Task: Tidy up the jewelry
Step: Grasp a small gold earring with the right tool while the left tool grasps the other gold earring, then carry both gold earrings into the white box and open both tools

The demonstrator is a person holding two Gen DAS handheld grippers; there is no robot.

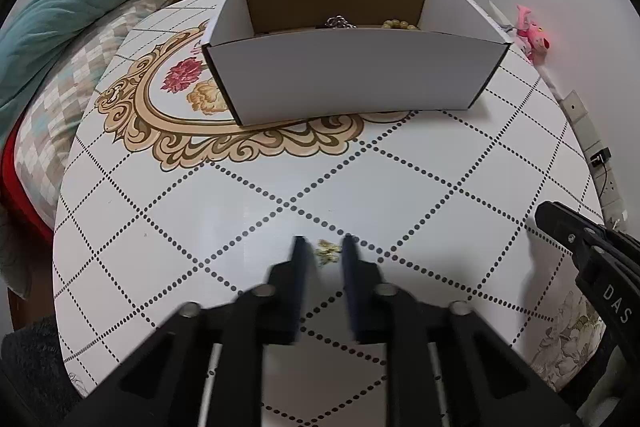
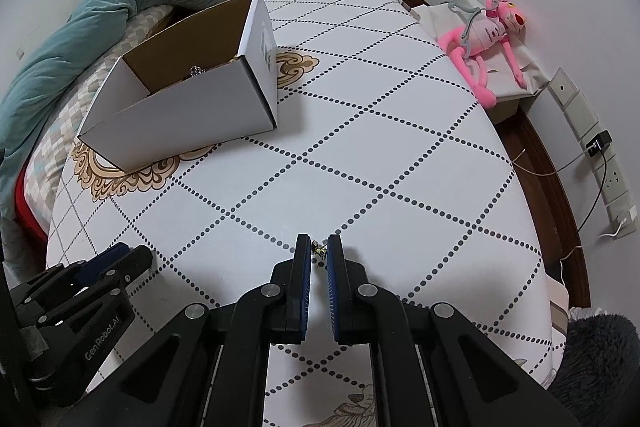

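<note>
The left gripper (image 1: 323, 250) stands open, a small gold trinket (image 1: 328, 251) lying on the table (image 1: 400, 187) between its tips. The right gripper (image 2: 319, 250) is narrowed around a tiny gold piece (image 2: 318, 249), seemingly pinching it. Beyond, the white box (image 1: 352, 75) holds a silver chain (image 1: 338, 22) and beads (image 1: 400, 24).

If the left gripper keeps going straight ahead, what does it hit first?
Likely the small gold jewelry piece between the open left gripper's fingertips; farther along stands the white cardboard box. Its height above the tabletop is unclear.
</note>
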